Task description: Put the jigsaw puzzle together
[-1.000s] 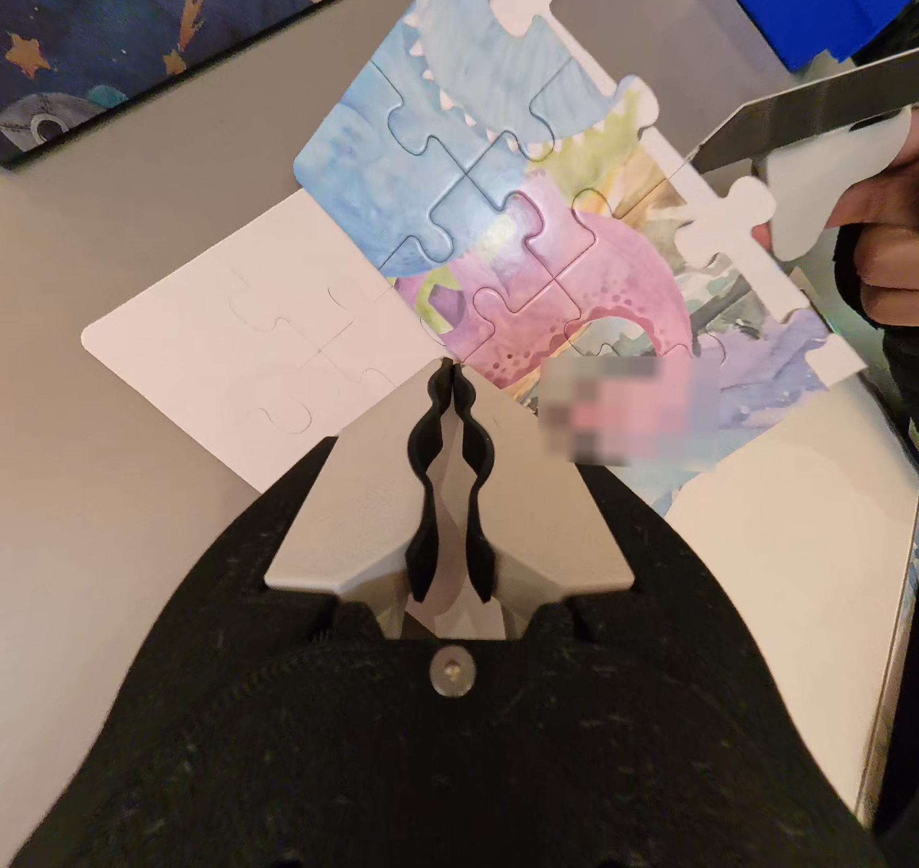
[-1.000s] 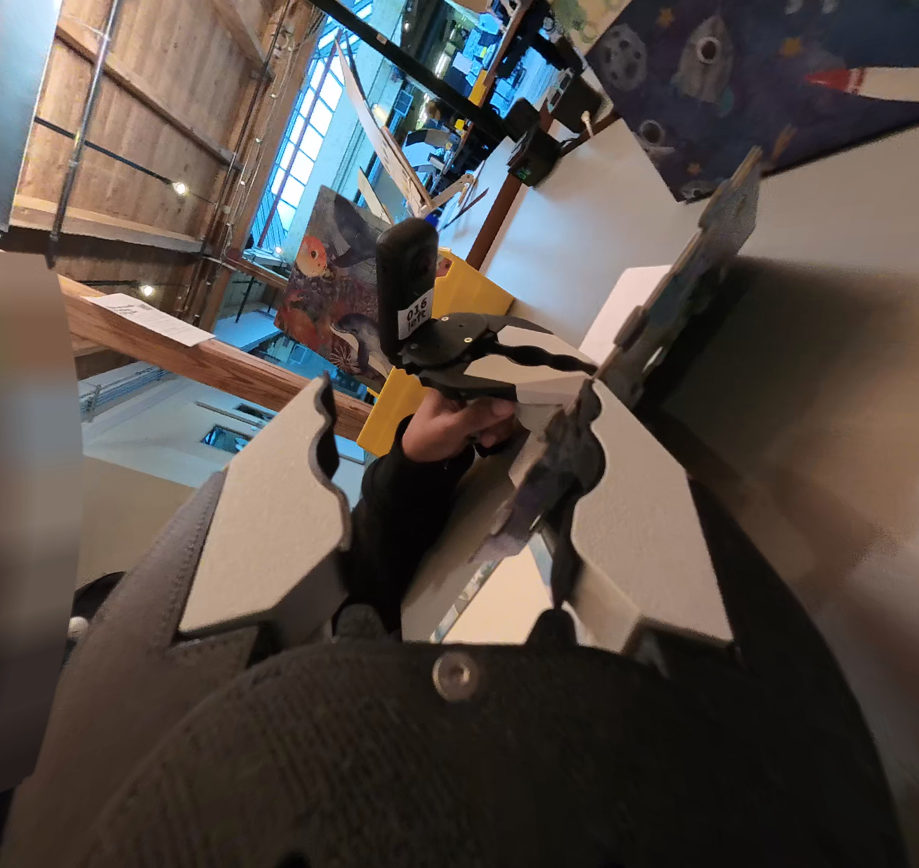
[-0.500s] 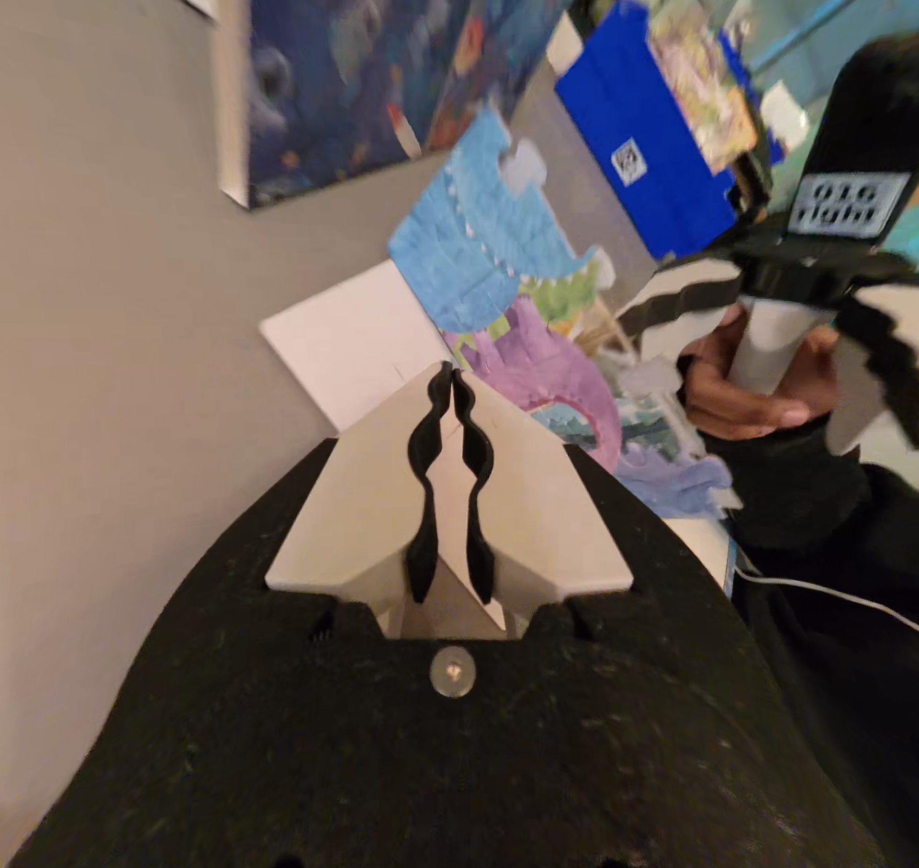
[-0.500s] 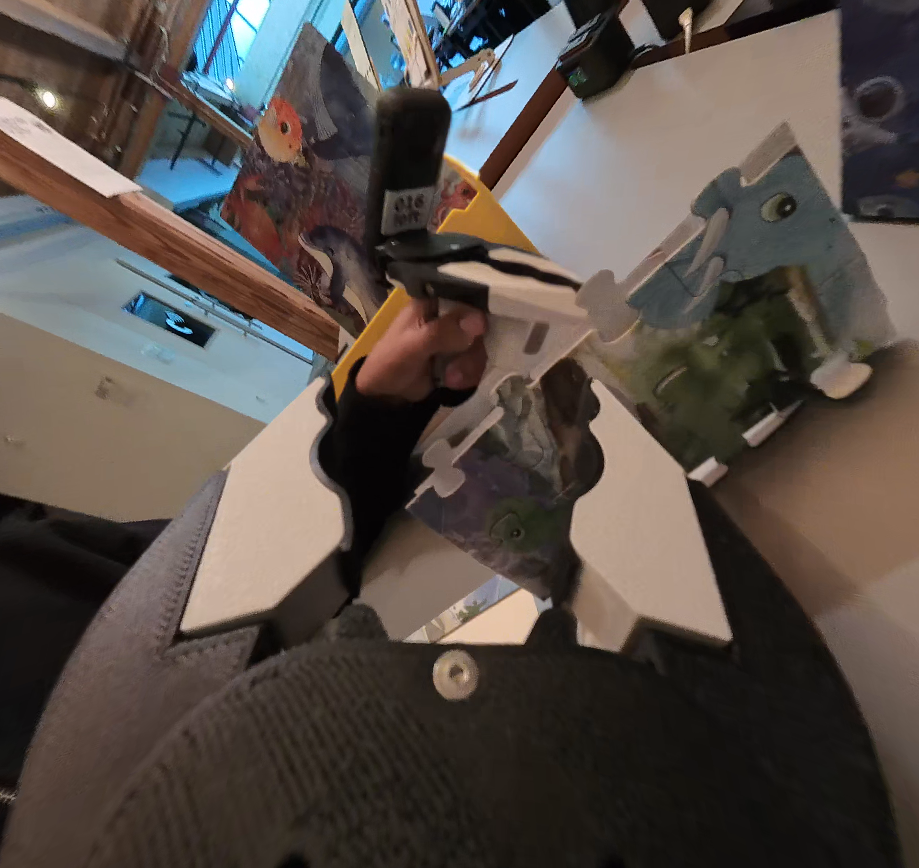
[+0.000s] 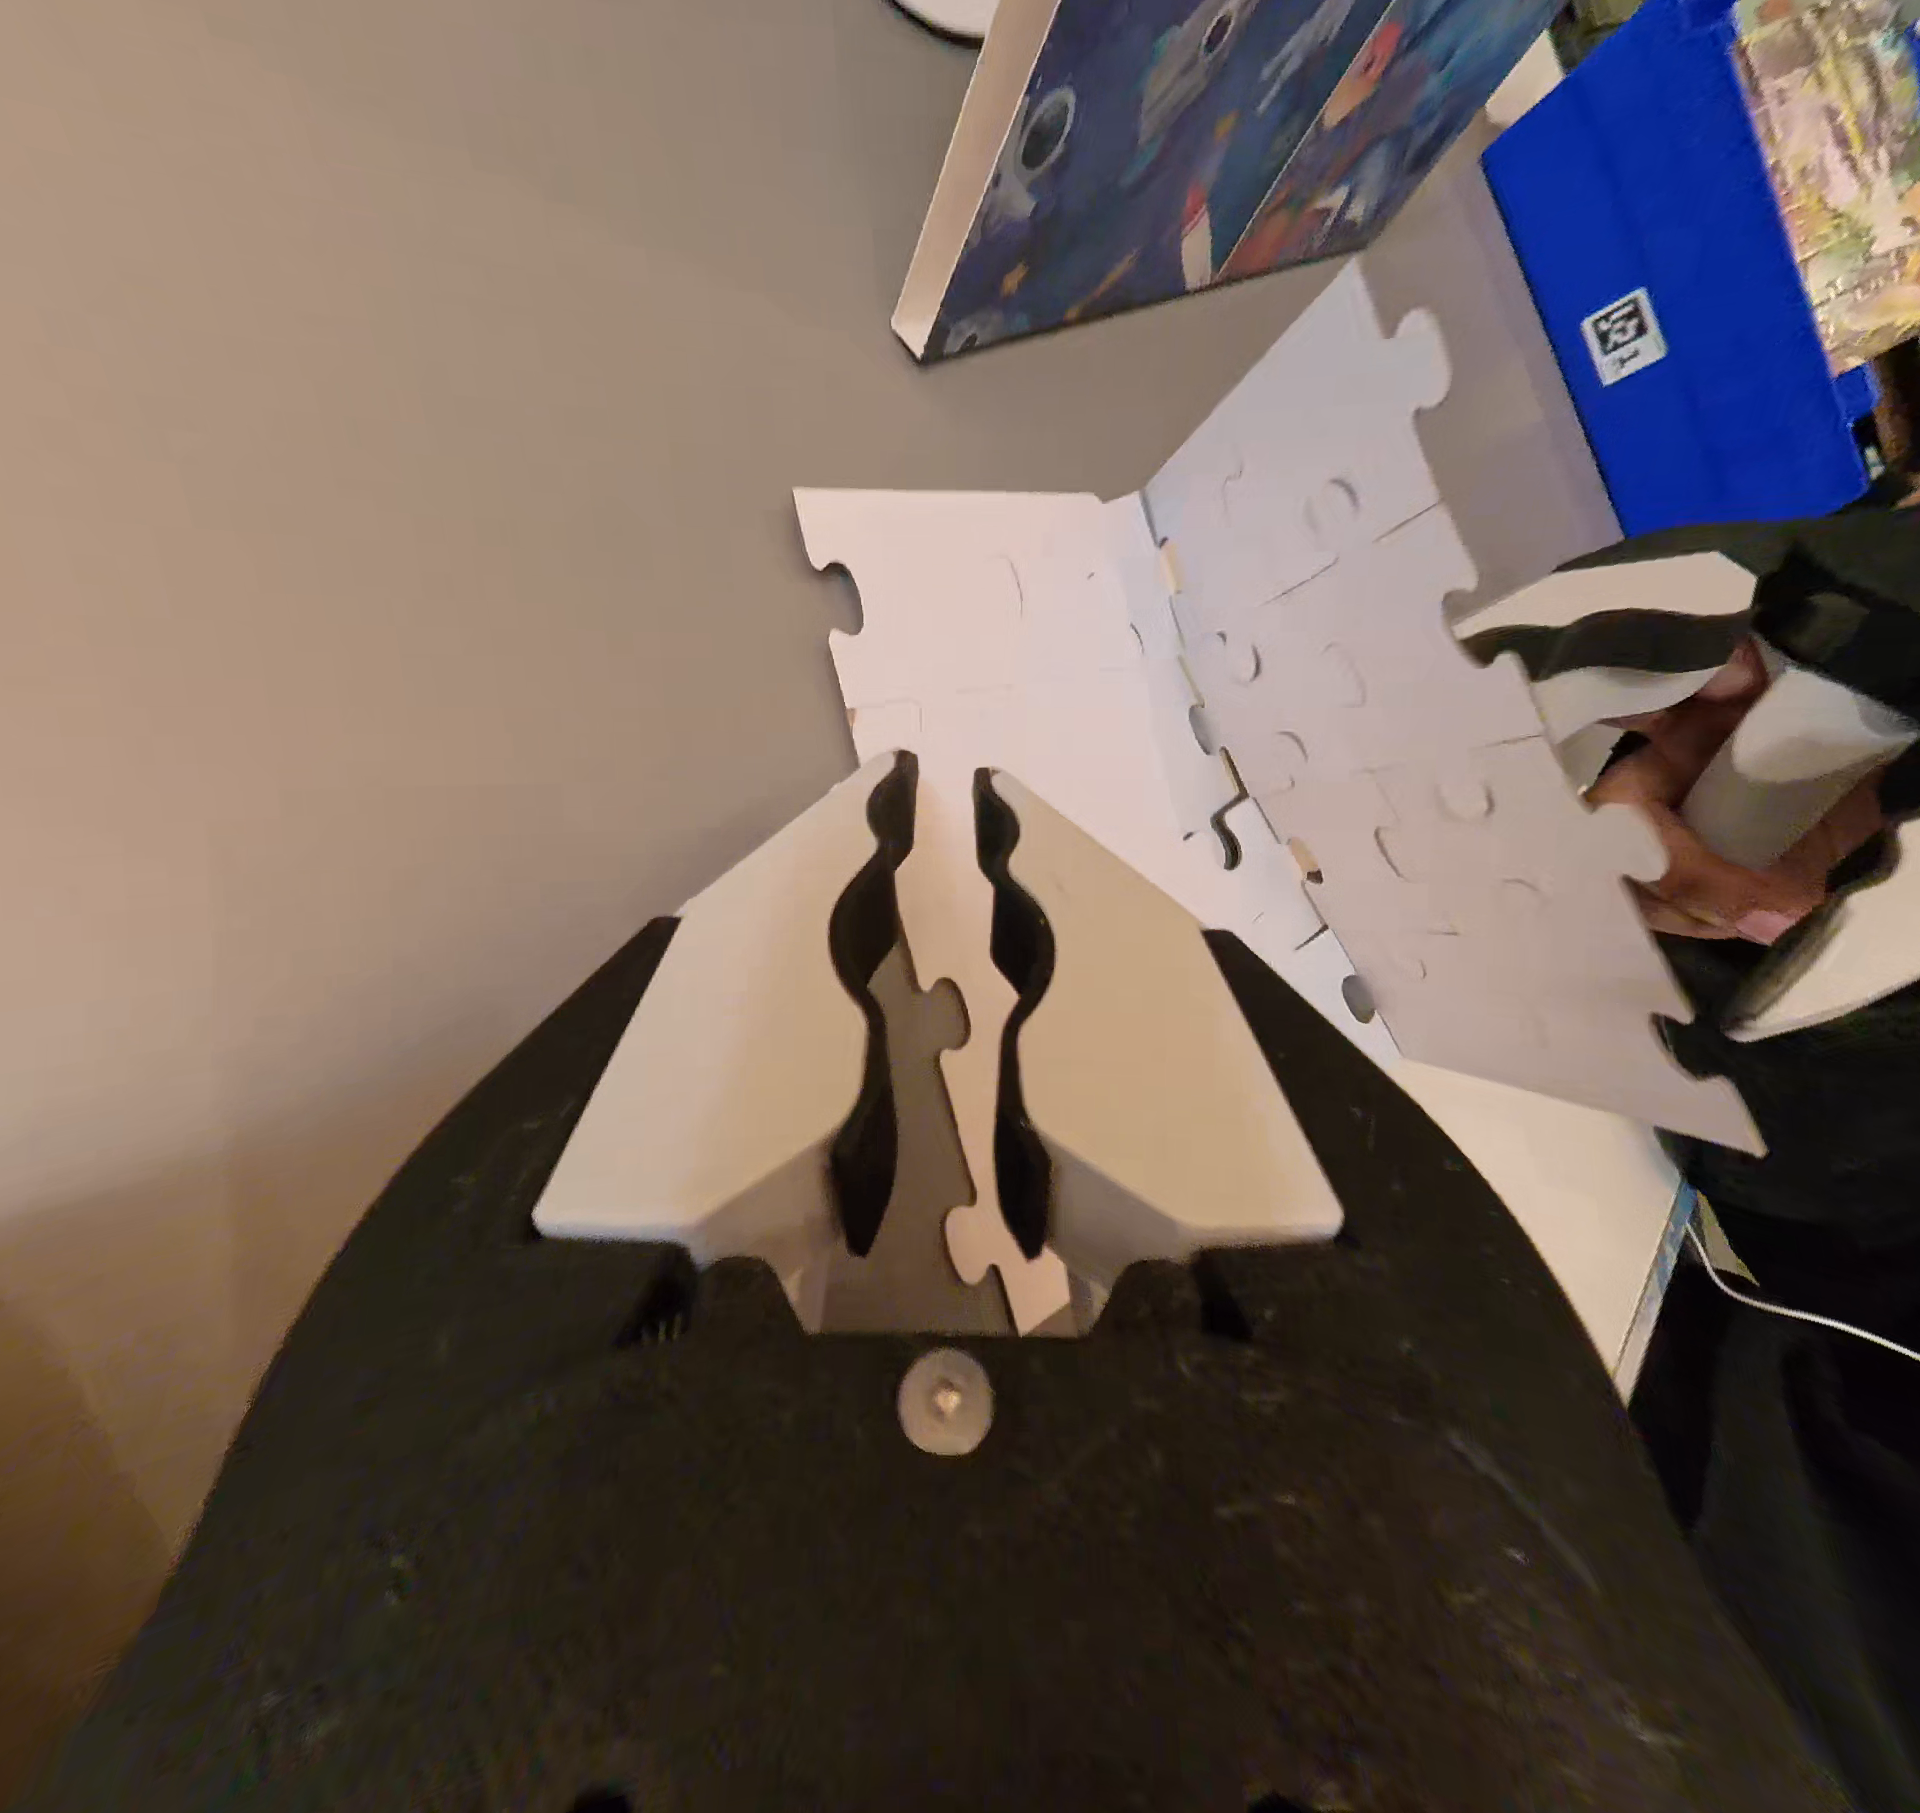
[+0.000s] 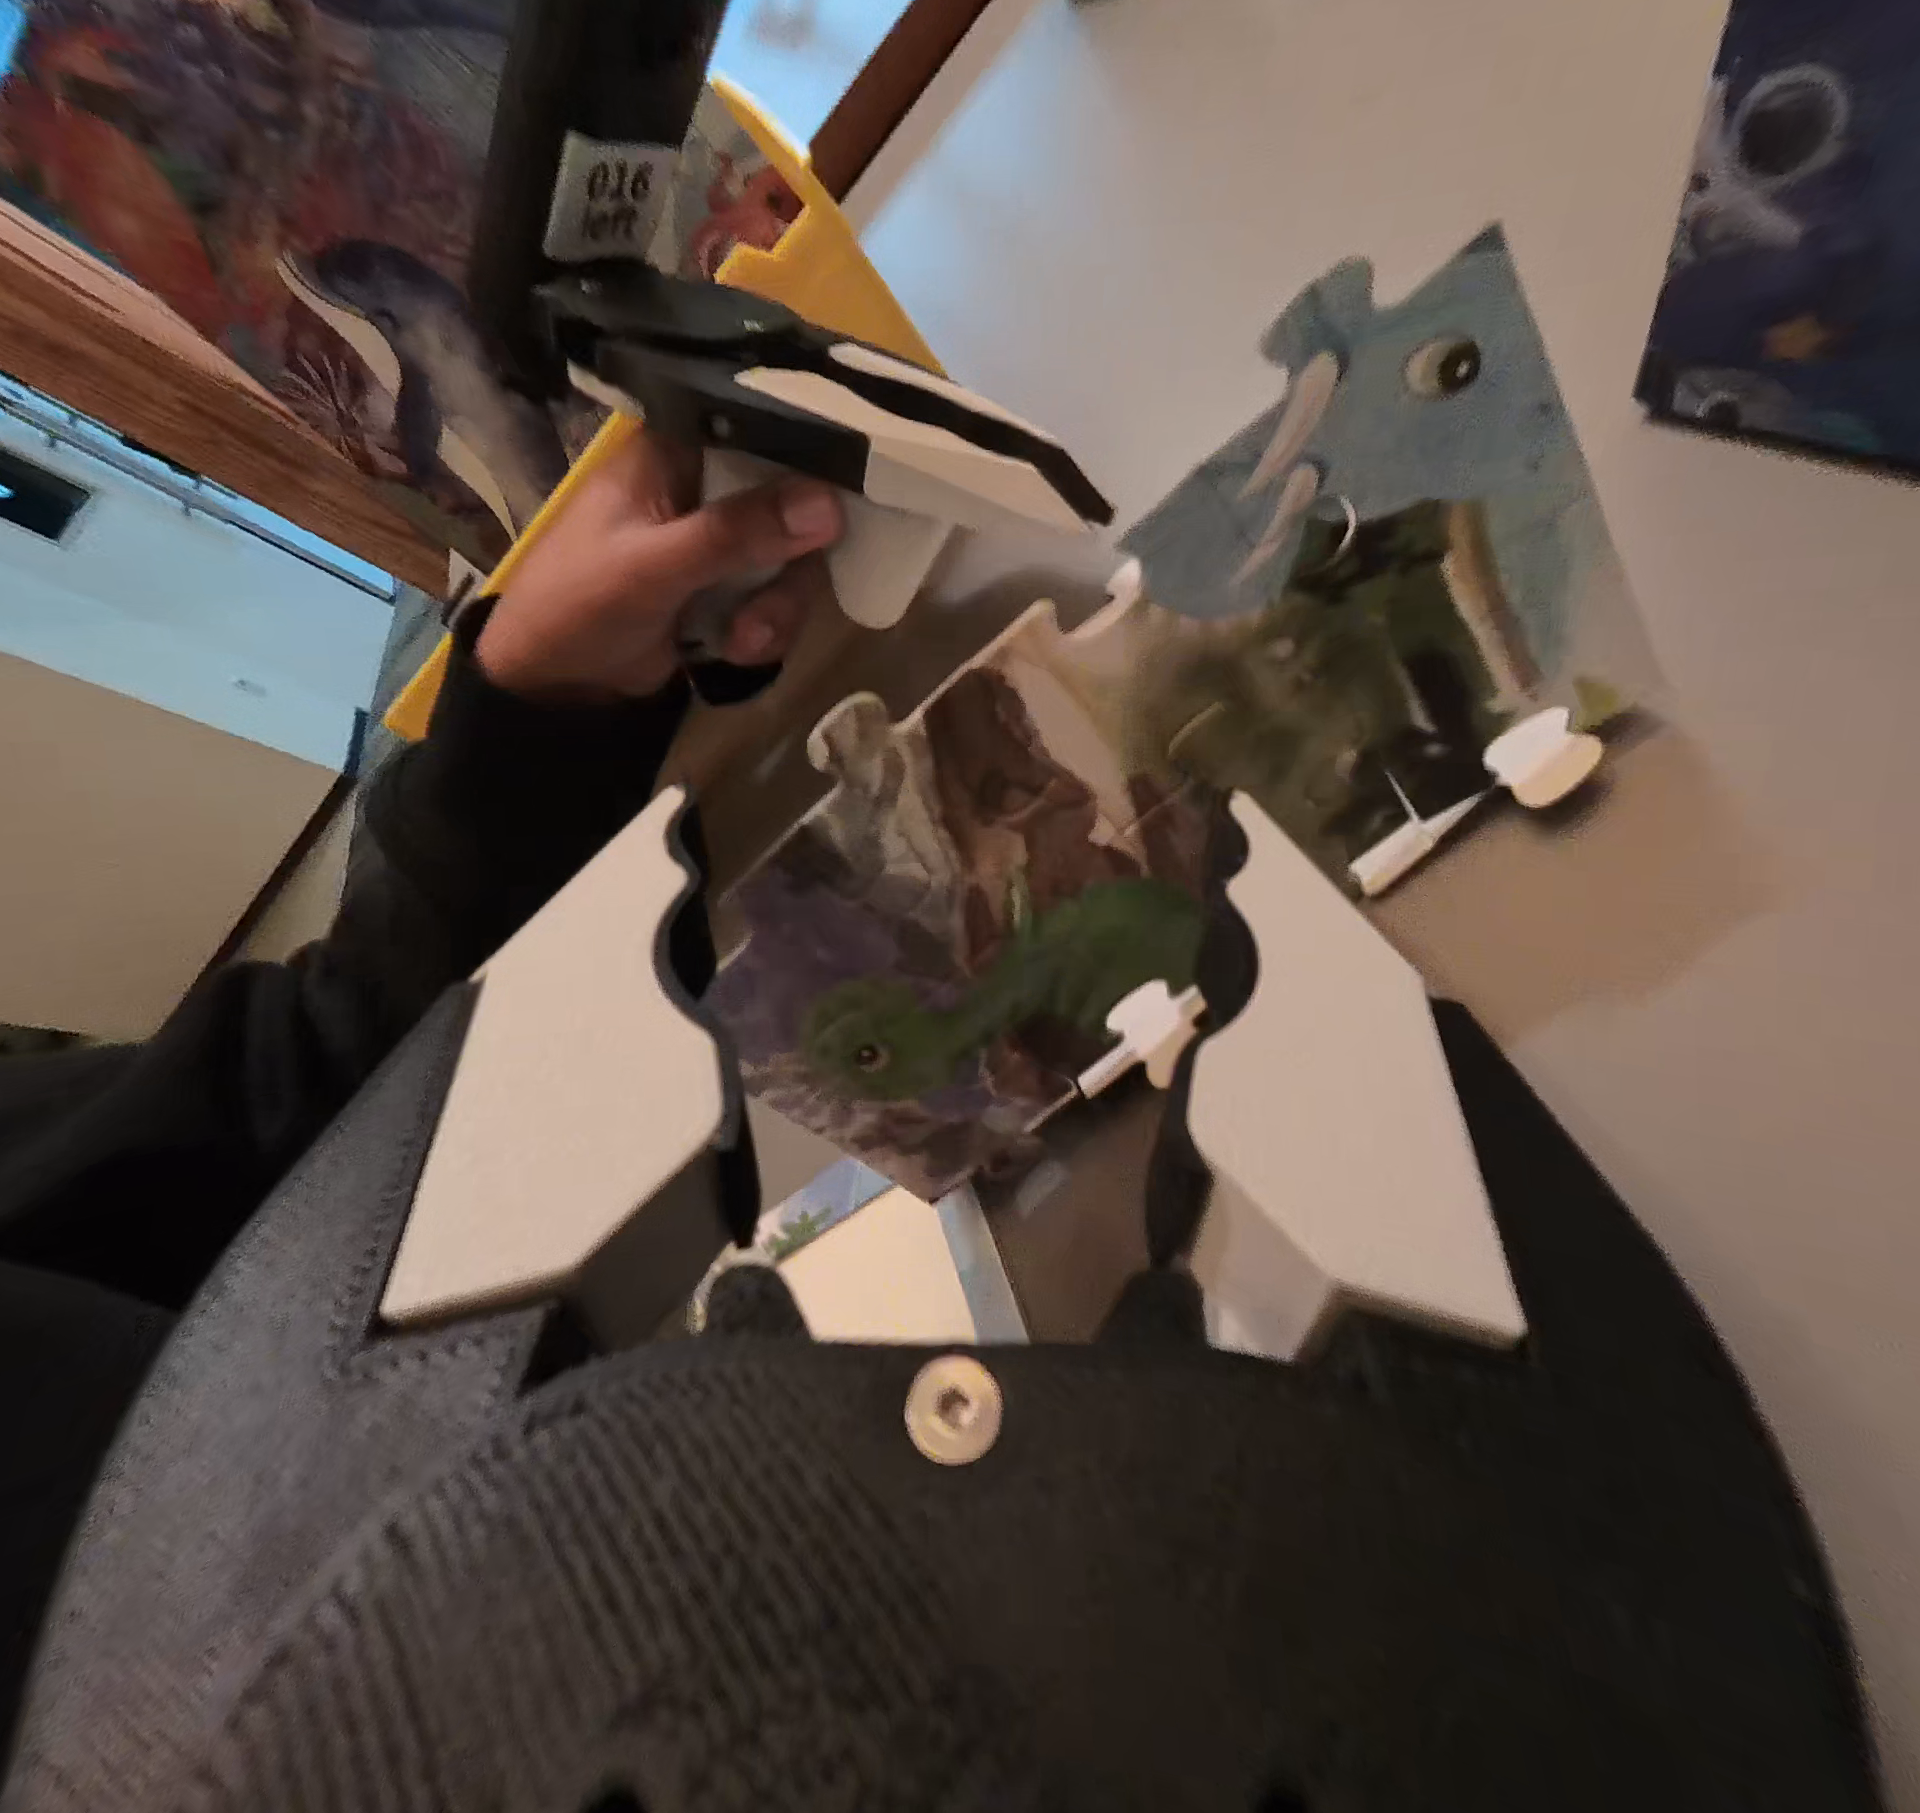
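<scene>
**Joined puzzle sheet folding at its seams mid-lift**

The assembled puzzle section [image 5: 1382, 724] is hanging tilted off the bench [image 5: 416, 413], ahead and right of the left gripper [image 5: 940, 776], whose fingers are sitting narrowly parted, gripping nothing. The right gripper [image 6: 961, 890] is gaping wide around the sheet's corner.

Judgement: light, thin card, seams hinging; supporting it flat underneath looks safest.

Left view is showing the white back only; right view the printed face [image 6: 1382, 516].

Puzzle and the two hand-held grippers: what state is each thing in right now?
Left hand-held gripper: slightly open, holding nothing.
Right hand-held gripper: wide open, at the raised section's edge.
Raised puzzle section: tilted up off the table, white back showing, gaps at the fold.
Flat puzzle section: lying face down on the table.
Space-picture box: lying on the table.
</scene>
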